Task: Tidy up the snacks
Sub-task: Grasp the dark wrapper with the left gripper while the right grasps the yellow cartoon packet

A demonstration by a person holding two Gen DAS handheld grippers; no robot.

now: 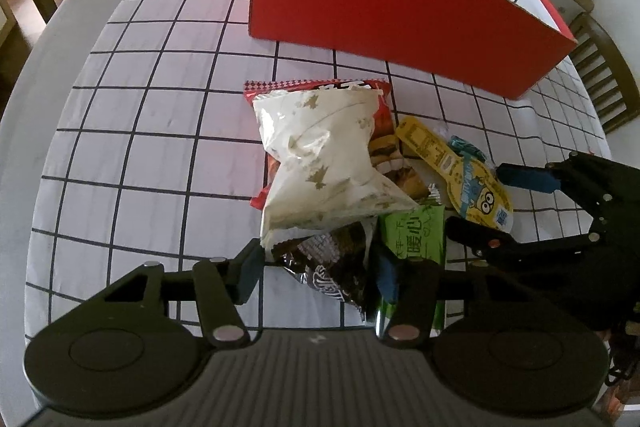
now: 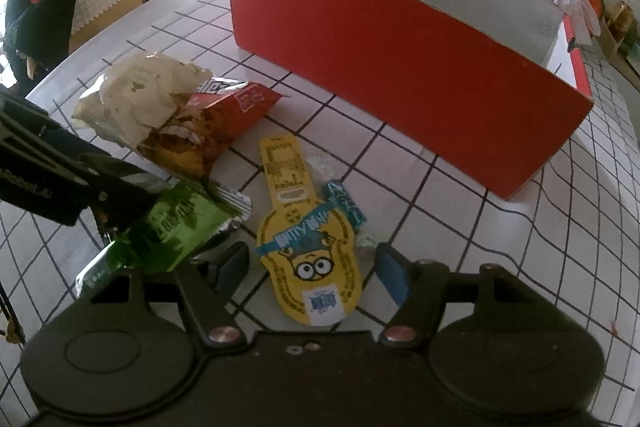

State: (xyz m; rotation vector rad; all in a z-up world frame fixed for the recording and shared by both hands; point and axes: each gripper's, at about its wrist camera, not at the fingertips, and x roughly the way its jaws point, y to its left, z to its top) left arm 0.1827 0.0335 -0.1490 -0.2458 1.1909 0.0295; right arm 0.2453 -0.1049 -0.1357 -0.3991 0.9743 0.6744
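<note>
**Left wrist view: both grippers low over the snack pile**

Left wrist view: the left gripper (image 1: pixel 320 267) sits at the near end of the pile, jaws partly open around a dark brown packet (image 1: pixel 336 267); whether the pads press on it I cannot tell. A white bag (image 1: pixel 324 163) lies on top of a red snack bag (image 1: pixel 384 123), with a green packet (image 1: pixel 416 235) just right of the dark one.

Right wrist view: the right gripper (image 2: pixel 312 267) has its jaws wide, one either side of a yellow cartoon-printed packet (image 2: pixel 308 251) lying flat on the table (image 2: pixel 460 259) — gaps show on both sides, nothing gripped. A small teal wrapper (image 2: pixel 346 205) touches its far edge.

A red box (image 2: pixel 400 67) stands open-topped beyond the pile — apart from the snacks.
</note>
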